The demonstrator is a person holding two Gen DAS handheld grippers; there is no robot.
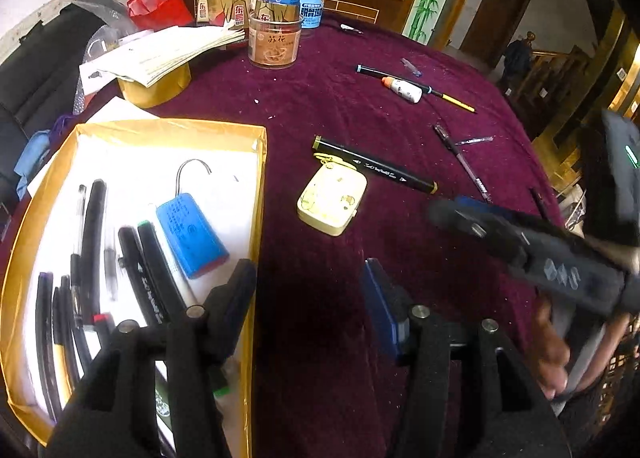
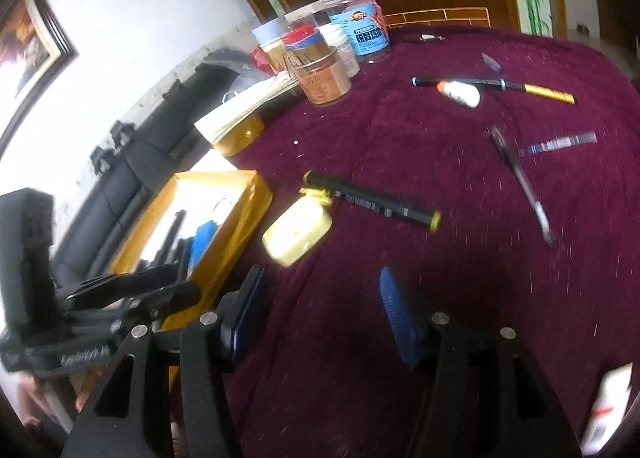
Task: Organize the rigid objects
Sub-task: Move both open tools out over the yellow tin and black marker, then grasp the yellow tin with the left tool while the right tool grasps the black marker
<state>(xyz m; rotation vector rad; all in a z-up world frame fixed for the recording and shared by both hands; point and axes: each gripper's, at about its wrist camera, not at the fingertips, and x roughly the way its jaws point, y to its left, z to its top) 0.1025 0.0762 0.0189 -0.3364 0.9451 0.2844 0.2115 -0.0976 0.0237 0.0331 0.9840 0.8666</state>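
Both claws are spread wide and grip nothing: the left claw hangs over the right rim of the gold tray, the right claw over bare maroon cloth on the bench. Only the left view looks down into the tray, showing a blue case with a wire hook beside a row of black pens. Just beyond the tray lies a cream box, touching a black marker. Farther toward the far edge lie a white glue bottle and a gel pen. Only the right view shows a white packet at the near right edge.
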